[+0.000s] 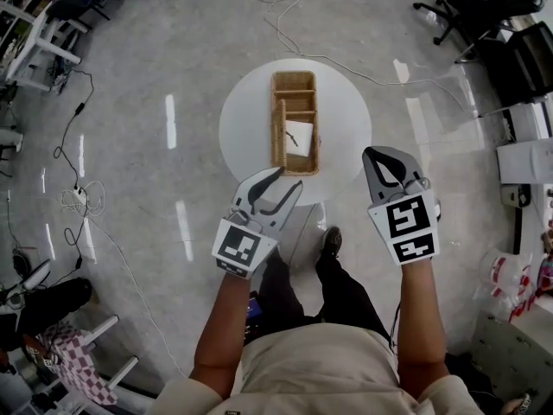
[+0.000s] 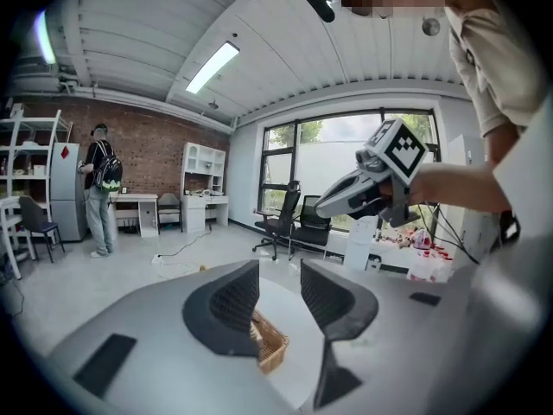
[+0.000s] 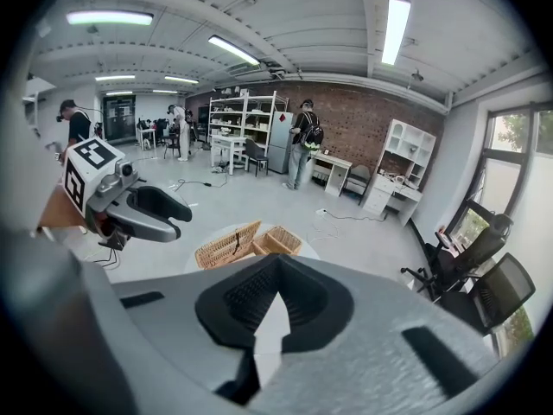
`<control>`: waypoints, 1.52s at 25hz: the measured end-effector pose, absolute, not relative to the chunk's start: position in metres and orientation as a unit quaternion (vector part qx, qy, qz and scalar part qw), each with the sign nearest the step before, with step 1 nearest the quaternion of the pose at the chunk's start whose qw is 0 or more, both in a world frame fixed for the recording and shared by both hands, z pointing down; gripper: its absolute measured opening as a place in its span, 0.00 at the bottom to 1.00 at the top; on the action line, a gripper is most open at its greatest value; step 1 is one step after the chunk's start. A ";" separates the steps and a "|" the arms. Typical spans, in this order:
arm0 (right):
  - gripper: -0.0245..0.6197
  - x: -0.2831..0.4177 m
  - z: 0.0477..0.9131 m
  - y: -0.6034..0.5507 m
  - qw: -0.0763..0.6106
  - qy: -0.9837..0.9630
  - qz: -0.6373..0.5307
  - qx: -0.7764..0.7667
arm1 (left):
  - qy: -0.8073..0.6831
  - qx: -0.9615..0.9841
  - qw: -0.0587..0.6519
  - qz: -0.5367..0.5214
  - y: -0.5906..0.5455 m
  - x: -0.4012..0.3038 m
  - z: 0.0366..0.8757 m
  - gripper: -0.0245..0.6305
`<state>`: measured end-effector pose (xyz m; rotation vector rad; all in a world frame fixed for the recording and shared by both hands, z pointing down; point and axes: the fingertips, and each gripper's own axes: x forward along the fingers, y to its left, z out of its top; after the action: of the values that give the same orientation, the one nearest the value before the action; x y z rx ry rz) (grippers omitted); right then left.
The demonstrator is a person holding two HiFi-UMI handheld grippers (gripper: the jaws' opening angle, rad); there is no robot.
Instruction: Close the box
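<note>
The room is bright and evenly lit. Long ceiling strip lights [image 3: 396, 20] burn white overhead, and a big window [image 2: 346, 158] adds pale daylight. Seen from above, the polished floor [image 1: 130, 76] carries pale streaks of glare and the round white counter [image 1: 246, 119] is nearly blown out. Shadows are faint and soft. Both gripper views bow hard at the edges, with black corners. Up close, the left gripper [image 2: 280, 296] and right gripper [image 3: 276, 264] look soft and smeared.
</note>
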<state>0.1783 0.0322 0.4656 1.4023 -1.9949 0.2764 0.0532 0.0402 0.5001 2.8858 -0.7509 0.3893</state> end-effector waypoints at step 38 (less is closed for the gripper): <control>0.02 0.115 0.198 0.103 0.178 -0.828 -0.022 0.531 | -0.253 0.962 -0.099 0.041 0.099 0.003 0.178 0.16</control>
<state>0.1154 0.1027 0.1980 1.5026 -2.3433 -0.0634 0.0034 0.0993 0.1784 3.2268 -0.8487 0.1392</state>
